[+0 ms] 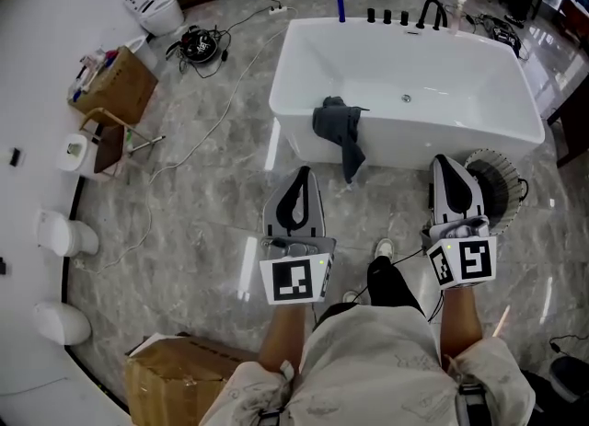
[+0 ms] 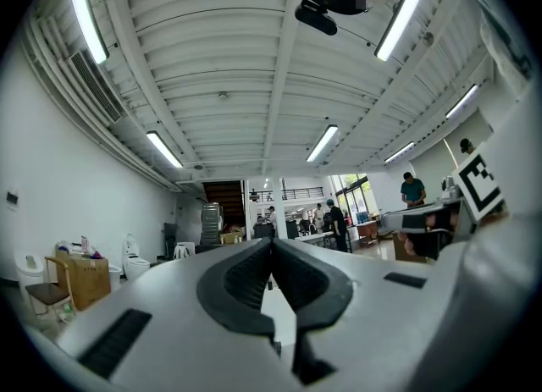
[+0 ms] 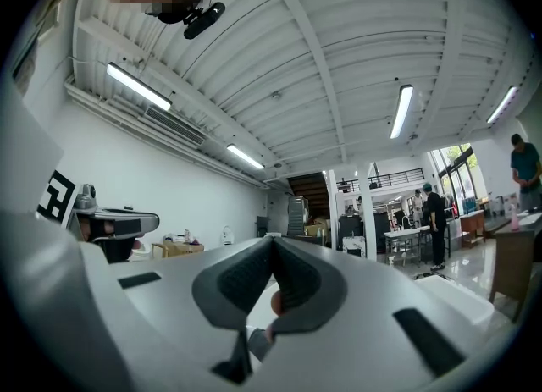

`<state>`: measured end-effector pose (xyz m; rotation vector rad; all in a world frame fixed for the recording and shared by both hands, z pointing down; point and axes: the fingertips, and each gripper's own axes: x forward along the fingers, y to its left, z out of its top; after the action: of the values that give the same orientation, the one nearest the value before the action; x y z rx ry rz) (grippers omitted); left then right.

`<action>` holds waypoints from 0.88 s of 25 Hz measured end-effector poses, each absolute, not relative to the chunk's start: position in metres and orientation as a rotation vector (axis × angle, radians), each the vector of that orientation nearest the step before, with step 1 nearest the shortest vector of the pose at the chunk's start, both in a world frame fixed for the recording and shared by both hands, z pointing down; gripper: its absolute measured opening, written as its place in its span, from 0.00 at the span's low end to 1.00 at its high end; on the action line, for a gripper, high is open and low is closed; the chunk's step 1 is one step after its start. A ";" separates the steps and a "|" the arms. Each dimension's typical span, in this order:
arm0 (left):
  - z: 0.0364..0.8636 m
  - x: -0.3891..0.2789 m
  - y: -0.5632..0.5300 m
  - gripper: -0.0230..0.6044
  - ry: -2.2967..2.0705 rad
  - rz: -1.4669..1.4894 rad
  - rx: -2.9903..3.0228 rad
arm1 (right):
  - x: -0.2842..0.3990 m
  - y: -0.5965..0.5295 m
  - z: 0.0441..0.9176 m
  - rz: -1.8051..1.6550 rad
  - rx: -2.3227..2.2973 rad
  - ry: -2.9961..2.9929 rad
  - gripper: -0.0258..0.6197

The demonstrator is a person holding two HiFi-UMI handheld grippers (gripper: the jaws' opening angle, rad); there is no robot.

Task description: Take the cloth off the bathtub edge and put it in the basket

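- The person's left gripper (image 1: 302, 176) is hovering above the grey marbled floor (image 1: 212, 185). Its tip is pointing toward the near wall of the white rectangular bathtub (image 1: 405, 130) and is not touching it.
- In the left gripper view, the left gripper (image 2: 271, 245) is pressing its two dark ribbed pads (image 2: 241, 280) together at the tips. Nothing is lying between them.
- The right gripper (image 1: 445, 161) is hovering near the bathtub's near right corner. In the head view its tip is lying just short of the tub wall.
- In the right gripper view, the right gripper (image 3: 273, 245) is also pressing its jaws together at the tips and is gripping nothing.
- The crumpled dark grey cloth (image 1: 339, 125) is draping over the bathtub's near edge, left of that edge's middle, with one end hanging down the outer wall. Neither gripper is touching it. In the head view it is sitting ahead of the two grippers, between their lines.
- The round pale ribbed basket (image 1: 504, 183) is standing on the floor just beside the bathtub's near right corner, partly hidden behind the right gripper.
- Black tap fittings (image 1: 431, 15) are standing along the bathtub's far edge.
- A brown cardboard box (image 1: 175, 378) is sitting on the floor to the person's left.
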<state>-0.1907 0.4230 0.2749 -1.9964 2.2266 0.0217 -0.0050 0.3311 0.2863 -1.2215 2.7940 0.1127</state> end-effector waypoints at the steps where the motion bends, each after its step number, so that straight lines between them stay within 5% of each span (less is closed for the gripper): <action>1: 0.276 -0.191 0.413 0.04 2.223 0.015 -2.001 | -0.005 0.321 0.288 0.104 -1.224 2.792 0.02; 22: 0.279 -0.147 0.168 0.04 2.198 -0.071 -2.022 | 0.048 0.080 0.305 -0.039 -1.256 2.720 0.02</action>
<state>-0.1472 0.1684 0.2787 -2.0217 2.1981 -0.0708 0.0478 0.0796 0.3046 -1.2561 2.7199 -0.0393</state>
